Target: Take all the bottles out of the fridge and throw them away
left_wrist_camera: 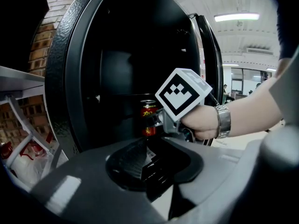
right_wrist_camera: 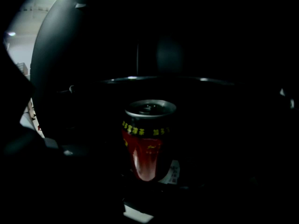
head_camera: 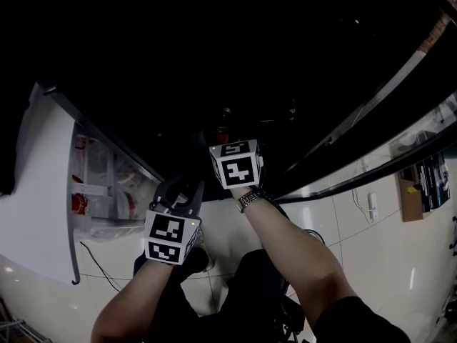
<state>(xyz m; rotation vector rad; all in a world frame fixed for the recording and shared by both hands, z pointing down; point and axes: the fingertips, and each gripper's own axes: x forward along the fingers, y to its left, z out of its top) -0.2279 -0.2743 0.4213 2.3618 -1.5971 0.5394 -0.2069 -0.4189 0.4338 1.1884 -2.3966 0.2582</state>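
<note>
One glossy red cylindrical metal can [right_wrist_camera: 147, 141] stands before the open right claw [left_wrist_camera: 156, 120]; ribbed left claw [left_wrist_camera: 144, 155] sits closed, empty.

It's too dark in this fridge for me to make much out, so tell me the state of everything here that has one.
Fridge: open, unlit inside.
Red can: upright on the shelf, not gripped.
Right tool: open, close to the can.
Left tool: shut, empty.
Ceiling light: on.
</note>
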